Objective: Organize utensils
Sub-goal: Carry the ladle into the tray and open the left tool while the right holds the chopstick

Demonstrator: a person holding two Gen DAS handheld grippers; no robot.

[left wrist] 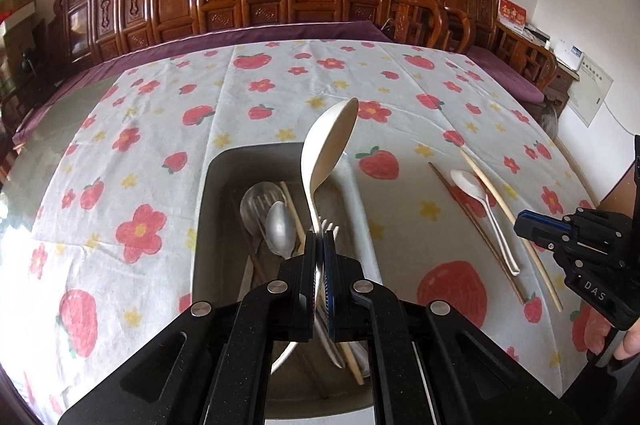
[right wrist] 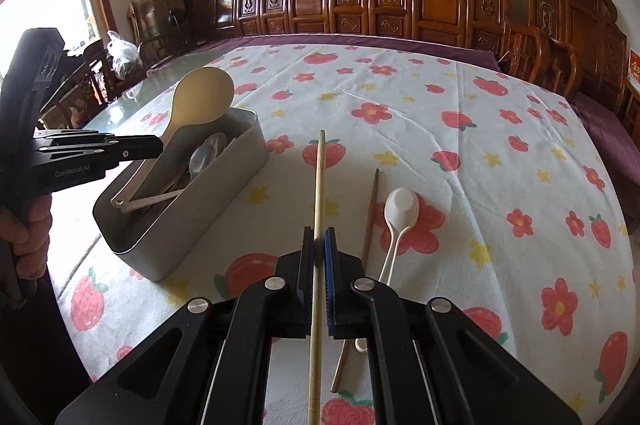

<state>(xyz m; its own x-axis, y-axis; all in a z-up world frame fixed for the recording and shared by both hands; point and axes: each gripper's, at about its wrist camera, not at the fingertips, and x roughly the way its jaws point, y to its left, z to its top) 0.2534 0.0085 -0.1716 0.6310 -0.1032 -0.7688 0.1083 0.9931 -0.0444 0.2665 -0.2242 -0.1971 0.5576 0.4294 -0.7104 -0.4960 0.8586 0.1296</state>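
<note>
Holding a cream rice paddle by its handle, the left hand-held gripper hangs over the grey bin on the strawberry-print worktop, its jaws clamped together on the paddle's stem with the blade pointing up and away. Inside the bin lie a metal spoon, a slotted metal spoon and a fork. To the right, a white spoon, a dark chopstick and a pale chopstick are on the cloth, with the right hand-held gripper at the pale one. In the right wrist view, that gripper is closed on the pale chopstick, which runs straight out between its jaws; whether it is off the cloth cannot be told. The dark chopstick and white spoon lie just right of it, the bin to the left with the paddle above it. The step in hand appears to be binning the paddle; next, the left jaws need to part over the bin, then the chopstick must travel left to it.
</note>
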